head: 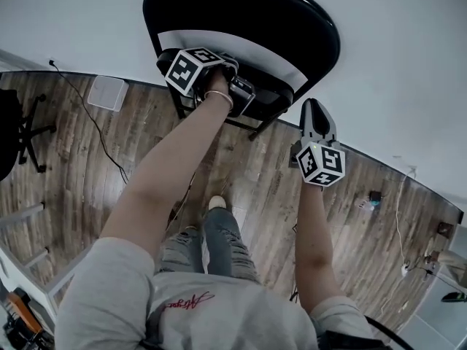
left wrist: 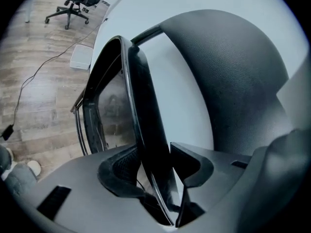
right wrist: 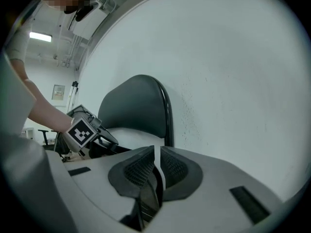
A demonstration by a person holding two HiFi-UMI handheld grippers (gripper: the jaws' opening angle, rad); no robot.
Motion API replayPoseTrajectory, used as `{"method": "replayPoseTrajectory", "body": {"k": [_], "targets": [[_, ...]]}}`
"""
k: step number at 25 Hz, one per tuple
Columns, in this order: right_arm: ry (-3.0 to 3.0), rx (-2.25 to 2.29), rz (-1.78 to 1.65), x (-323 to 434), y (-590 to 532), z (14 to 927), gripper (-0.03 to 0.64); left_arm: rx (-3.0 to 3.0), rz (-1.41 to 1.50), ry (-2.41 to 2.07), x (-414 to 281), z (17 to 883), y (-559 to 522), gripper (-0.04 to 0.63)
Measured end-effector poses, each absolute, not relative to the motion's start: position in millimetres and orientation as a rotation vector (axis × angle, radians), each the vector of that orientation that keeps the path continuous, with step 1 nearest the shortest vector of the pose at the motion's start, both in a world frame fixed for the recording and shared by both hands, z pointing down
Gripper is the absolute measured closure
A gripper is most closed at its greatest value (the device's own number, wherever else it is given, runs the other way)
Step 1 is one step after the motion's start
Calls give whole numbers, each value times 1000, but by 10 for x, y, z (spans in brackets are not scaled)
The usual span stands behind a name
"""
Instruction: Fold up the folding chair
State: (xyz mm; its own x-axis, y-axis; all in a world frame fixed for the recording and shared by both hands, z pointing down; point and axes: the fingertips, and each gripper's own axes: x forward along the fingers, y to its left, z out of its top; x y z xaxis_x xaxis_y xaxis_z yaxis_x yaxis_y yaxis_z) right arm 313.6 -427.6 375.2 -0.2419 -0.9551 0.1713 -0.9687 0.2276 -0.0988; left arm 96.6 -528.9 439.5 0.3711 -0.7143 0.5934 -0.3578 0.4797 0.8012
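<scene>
**Position.** The black folding chair with a metal tube frame (head: 241, 20) stands on the wood-plank floor (head: 87, 173), close against the white wall (head: 394, 64). Its rounded black padded backrest (left wrist: 233, 72) is nearest the wall.

**Progress.** The fold appears to be under way but not finished. In the left gripper view the chair's thin black seat panel (left wrist: 146, 120) is seen edge-on and rises steeply from the jaws, with the frame tubes (left wrist: 81, 125) just beside it on one side. A band of white wall shows between seat and backrest, so the two are apart and not closed flat together. The chair's legs (head: 257, 131) show on the floor in the head view, but whether they have drawn in cannot be told. On this evidence, what is left is to bring the seat fully up against the backrest and collapse the frame.

**Left gripper.** The left gripper (head: 242, 93) is set on the seat's near edge. Its jaws stand moderately apart with the seat panel between them, and both pads bear on the panel. It is pinching the seat.

**Right gripper.** The right gripper (head: 314, 108) hangs in the air beside the chair, apart from it and pointing towards the wall. Its own view shows the ribbed pads (right wrist: 141, 168) drawn almost together, with only a narrow slit between them and nothing in it. It holds and touches nothing.
</scene>
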Motion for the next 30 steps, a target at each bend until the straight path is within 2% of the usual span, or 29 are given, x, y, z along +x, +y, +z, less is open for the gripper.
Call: {"method": "replayPoseTrajectory", "body": {"k": [10,15,16,18,20,26,30], "targets": [[-2520,2017,501,2648,-3545,3661,569,1372,-186,-1049,833,4302,-5227,379],[-2492,1863,364,2416,-3243,3612,569,1459,-234,-1045,495,4158,-4747,380],[-2496,1813,333,2325,-3175,3565,569,1463,-235,-1065,416,4170,-4548,387],[-2527,1737,300,2113,-3019,3405,569,1529,-211,-1161,232,4136,-4107,494],[-2576,1678,261,1896,-2838,3160,569,1641,-195,-1248,127,3915,-3629,543],[-2690,1605,70,1447,-1966,2315,569,2114,-223,-1198,180,2767,-2330,571],[-2733,1722,0,1145,-1167,1891,569,2347,-260,-1216,-105,2148,-1580,574]]}}
